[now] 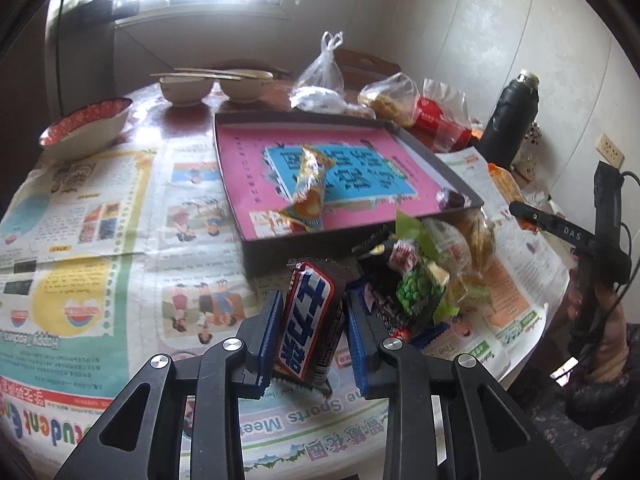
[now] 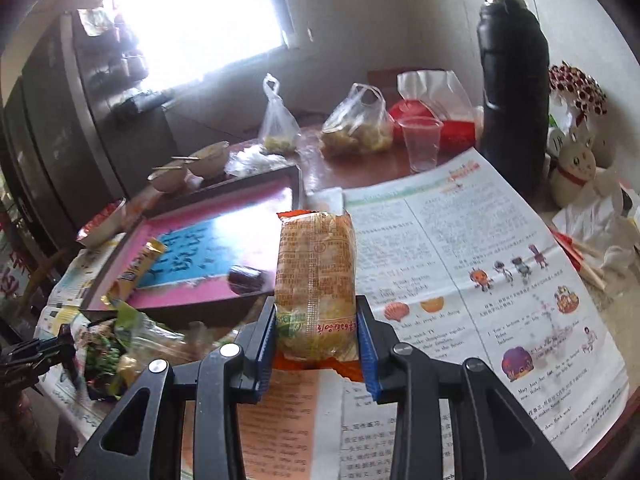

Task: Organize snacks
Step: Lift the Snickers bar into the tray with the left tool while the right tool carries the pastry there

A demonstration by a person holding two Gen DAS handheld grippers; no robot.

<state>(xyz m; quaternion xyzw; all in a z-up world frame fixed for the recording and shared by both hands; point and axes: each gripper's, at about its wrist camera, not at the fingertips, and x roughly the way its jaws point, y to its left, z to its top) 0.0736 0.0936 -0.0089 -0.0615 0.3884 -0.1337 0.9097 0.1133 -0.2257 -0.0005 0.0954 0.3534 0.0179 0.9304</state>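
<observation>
My left gripper point(image 1: 314, 304) is shut on a red, white and blue chocolate bar point(image 1: 306, 320), held upright just above the newspaper. Behind it lies a dark tray point(image 1: 436, 160) with a pink and blue lining. In the tray are a gold-wrapped snack point(image 1: 308, 184) and a small dark purple one point(image 1: 452, 200). A heap of loose snacks with a green pea packet point(image 1: 420, 292) sits by the tray's near corner. My right gripper point(image 2: 316, 312) is shut on an orange cracker packet point(image 2: 316, 264), lifted off the table to the right of the tray point(image 2: 192, 314).
Newspaper point(image 1: 100, 208) covers the round table. Two bowls with chopsticks point(image 1: 186, 88) and a red patterned bowl point(image 1: 86, 126) stand at the back left. Plastic bags point(image 2: 356, 126), a clear cup point(image 2: 420, 144) and a black flask point(image 2: 514, 80) stand behind and right of the tray.
</observation>
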